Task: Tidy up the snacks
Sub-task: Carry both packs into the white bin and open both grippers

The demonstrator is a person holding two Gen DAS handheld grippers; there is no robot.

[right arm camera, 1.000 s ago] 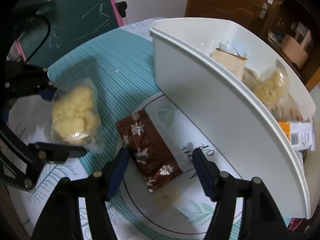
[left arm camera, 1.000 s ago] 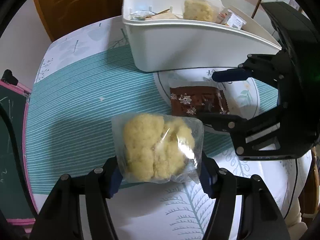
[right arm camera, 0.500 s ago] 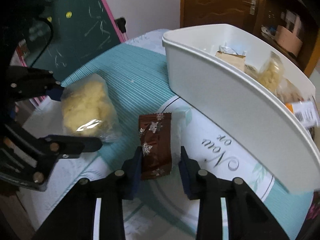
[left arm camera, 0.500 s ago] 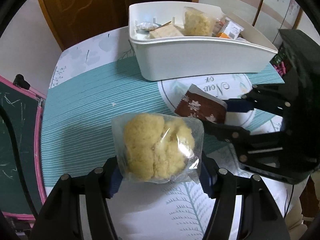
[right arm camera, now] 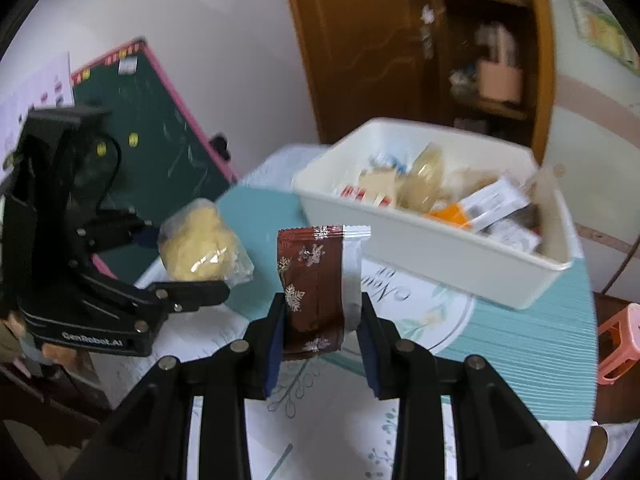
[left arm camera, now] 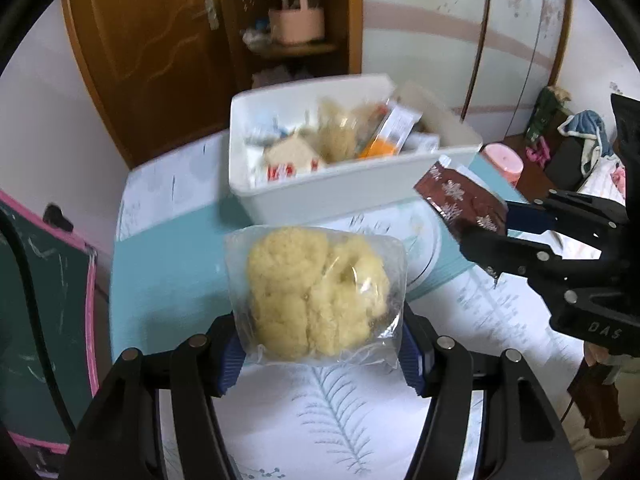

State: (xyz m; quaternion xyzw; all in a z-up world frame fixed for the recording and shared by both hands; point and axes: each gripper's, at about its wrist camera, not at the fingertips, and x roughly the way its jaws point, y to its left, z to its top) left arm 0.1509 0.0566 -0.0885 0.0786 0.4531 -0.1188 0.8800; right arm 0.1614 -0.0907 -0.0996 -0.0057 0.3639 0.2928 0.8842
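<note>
The left claw [left arm camera: 320, 354] is clamped on a clear bag of pale yellow puffed snack [left arm camera: 318, 294], its blue pads [left arm camera: 231, 356] pressing the bag's two lower sides, and the bag hangs clear above the worktop [left arm camera: 168, 272]. In the right wrist view the same bag [right arm camera: 200, 240] sits at the left, held between the black fingers of the left claw [right arm camera: 192, 276], near a green chalkboard with a pink frame [right arm camera: 160, 120] that leans against the wall. The right claw [right arm camera: 318, 346] is closed tight on a brown packet with white snowflakes [right arm camera: 312, 288]; the packet stands upright between the pads, with a silver strip down its right side, and is lifted off the worktop [right arm camera: 532, 344]. In the left wrist view that packet [left arm camera: 460, 204] shows at the right, tilted, with its upper end just in front of the near right corner of the bin, and the right claw [left arm camera: 498, 236] grips its lower end. The white plastic bin [left arm camera: 340, 184] stands on the far part of the worktop, on a teal striped cloth, and holds several snacks: another clear bag of yellow puffs, a pale wrapped cake with red print, and an orange and white packet. In the right wrist view the bin [right arm camera: 440, 248] lies beyond and to the right of the brown packet. A white mat with a leaf print [left arm camera: 340, 412] covers the near part of the worktop under both claws. A pink stool [right arm camera: 618, 344] stands to the right, beyond the worktop's edge, and a brown wooden door [left arm camera: 152, 52] fills the far wall.
</note>
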